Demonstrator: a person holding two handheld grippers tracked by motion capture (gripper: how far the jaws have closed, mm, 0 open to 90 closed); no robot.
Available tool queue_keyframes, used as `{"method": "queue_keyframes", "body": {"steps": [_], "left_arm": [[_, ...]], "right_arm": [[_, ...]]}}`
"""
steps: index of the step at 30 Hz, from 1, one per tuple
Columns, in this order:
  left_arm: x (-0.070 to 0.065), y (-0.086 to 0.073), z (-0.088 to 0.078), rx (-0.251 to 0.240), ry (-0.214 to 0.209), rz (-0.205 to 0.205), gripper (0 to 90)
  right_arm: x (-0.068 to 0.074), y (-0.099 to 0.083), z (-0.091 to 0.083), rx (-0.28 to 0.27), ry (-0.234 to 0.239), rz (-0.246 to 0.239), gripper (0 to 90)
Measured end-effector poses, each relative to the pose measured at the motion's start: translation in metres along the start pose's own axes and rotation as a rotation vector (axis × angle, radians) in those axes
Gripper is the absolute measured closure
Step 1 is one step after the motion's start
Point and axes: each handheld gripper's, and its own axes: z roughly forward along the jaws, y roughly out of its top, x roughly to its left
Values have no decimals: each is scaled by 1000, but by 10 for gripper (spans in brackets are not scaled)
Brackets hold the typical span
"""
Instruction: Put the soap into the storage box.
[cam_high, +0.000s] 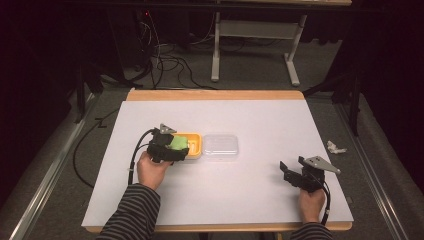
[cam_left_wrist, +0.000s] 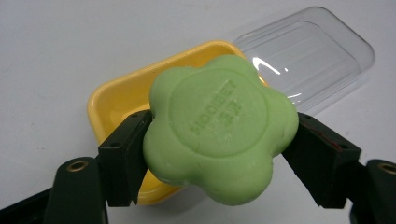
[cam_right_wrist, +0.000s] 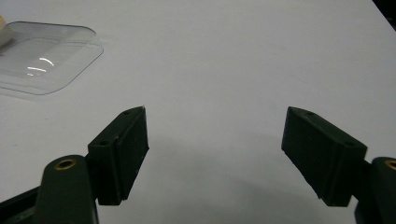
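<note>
Two black jaws of the left gripper (cam_left_wrist: 219, 154) are pressed against opposite sides of a green flower-shaped soap (cam_left_wrist: 219, 135), which is pinched edge-on so that its stamped face is left turned toward the camera. The bar is carried just beyond and above the fingertips (cam_left_wrist: 126, 149), over the near rim of a yellow soap dish (cam_left_wrist: 116, 98); the hold by the lobed sides is judged to have been chosen so that the flat underside can be lowered into the dish without the jaws fouling its walls. A clear plastic lid (cam_left_wrist: 313, 56) is laid flat past the far end of the dish, beyond the soap, apparently set aside so that the dish is left open for the bar.

In the high view the left gripper (cam_high: 172, 147) is seen over the dish on the white table (cam_high: 250, 200). The right gripper (cam_right_wrist: 215, 149) is held well apart from the dish, its fingers (cam_right_wrist: 121, 149) spread wide with nothing but bare table between them; it is judged to be kept out of the way, ready for the lid.
</note>
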Motion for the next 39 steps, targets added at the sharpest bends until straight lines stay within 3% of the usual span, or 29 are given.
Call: {"method": "queue_keyframes", "body": {"steps": [27, 39], "left_arm": [[20, -5, 41, 1, 120, -72, 273], [21, -6, 46, -4, 122, -81, 274]], "right_arm": [[-1, 0, -1, -12, 3, 2, 233], [-1, 0, -1, -13, 4, 5, 233]]}}
